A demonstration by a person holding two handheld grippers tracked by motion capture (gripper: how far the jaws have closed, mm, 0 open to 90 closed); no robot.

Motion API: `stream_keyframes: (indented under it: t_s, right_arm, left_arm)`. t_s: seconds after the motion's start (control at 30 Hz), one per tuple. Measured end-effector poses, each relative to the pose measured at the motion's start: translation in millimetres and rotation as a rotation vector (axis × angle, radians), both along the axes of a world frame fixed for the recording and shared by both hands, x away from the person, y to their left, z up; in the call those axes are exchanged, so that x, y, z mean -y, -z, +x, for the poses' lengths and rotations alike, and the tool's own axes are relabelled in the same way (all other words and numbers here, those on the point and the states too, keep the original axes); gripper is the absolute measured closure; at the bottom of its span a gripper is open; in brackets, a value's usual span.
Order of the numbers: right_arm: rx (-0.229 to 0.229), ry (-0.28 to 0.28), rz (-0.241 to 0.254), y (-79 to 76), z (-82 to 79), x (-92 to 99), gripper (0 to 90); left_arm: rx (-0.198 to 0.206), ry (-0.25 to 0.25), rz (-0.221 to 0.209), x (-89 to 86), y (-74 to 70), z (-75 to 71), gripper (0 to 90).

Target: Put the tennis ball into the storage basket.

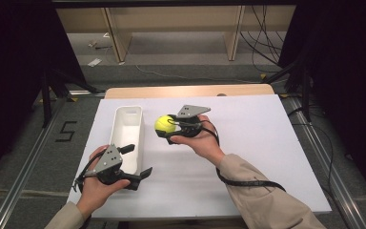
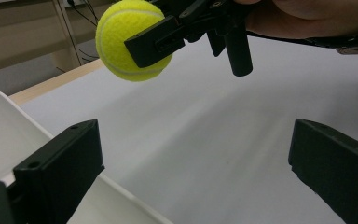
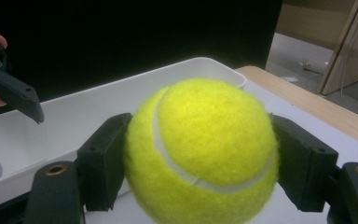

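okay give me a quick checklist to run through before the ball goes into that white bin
1. Grip: right gripper is clamped on the tennis ball, a jaw on each side: ok.
2. Ball off the table: it hangs in the air above the white board: ok.
3. White bin ready: the inside that shows is bare: ok.
4. Ball over the bin: it sits beside the bin's right wall, not above the opening: not ok.
5. Left gripper out of the way: open, at the bin's near end with one jaw over the rim, holding nothing: cannot tell.
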State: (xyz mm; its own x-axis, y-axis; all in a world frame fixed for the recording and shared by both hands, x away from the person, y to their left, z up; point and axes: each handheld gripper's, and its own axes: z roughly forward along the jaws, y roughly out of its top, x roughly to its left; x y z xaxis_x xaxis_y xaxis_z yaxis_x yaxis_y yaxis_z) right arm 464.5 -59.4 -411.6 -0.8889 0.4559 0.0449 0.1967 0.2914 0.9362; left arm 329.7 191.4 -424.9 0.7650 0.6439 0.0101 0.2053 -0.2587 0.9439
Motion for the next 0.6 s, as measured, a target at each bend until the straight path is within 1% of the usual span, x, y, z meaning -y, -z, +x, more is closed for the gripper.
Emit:
stream_keyframes:
  t_s: [0.6]
  right_arm:
    - [-0.005, -0.011, 0.014, -1.8, 2.5, -10.0, 27.3]
  left_arm:
    - [0.000, 0.001, 0.001, 0.0, 0.0, -0.2, 2.5]
